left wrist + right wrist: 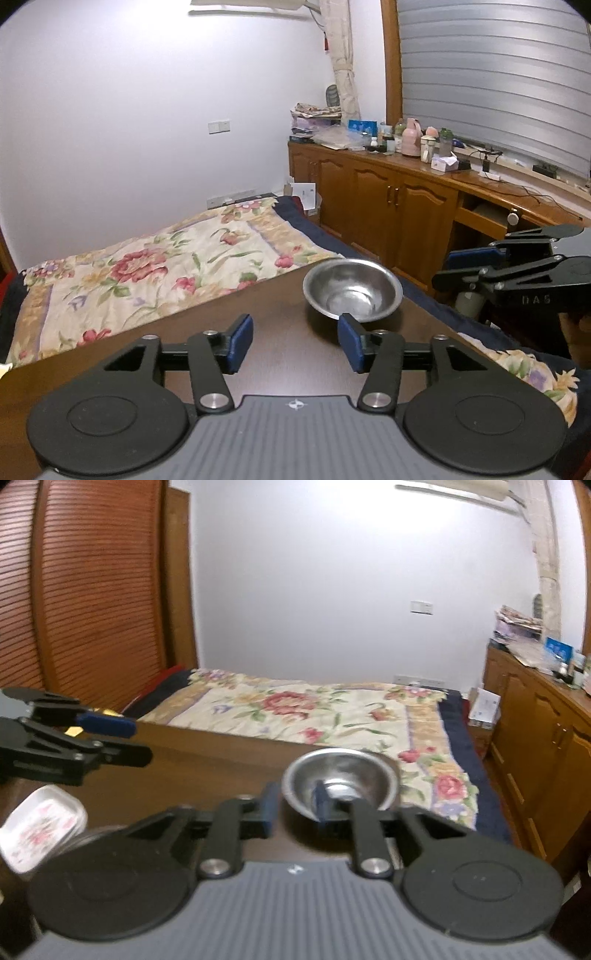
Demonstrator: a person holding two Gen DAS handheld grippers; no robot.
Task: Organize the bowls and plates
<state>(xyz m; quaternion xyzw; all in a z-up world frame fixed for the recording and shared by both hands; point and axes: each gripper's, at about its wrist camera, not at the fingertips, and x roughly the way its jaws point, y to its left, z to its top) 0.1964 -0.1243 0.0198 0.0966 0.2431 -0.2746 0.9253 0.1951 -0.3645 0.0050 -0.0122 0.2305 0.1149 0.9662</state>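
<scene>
Both sets of jaws open, nothing held — left gripper, right gripper. Steel bowl sits alone at tabletop far corner. Looks between steps; next: right gripper onto bowl rim, carry toward plate.

A dark brown surface is seen beneath a shiny silver steel bowl. The left tongs and right tongs are black, with blue pads. A cream bedspread is patterned with red and pink flowers, green leaves and a yellow-gold border, edged in navy. A white rectangular dish is printed with pink flowers. The cabinets are finished in warm orange-brown wood, and the wall is painted white.
</scene>
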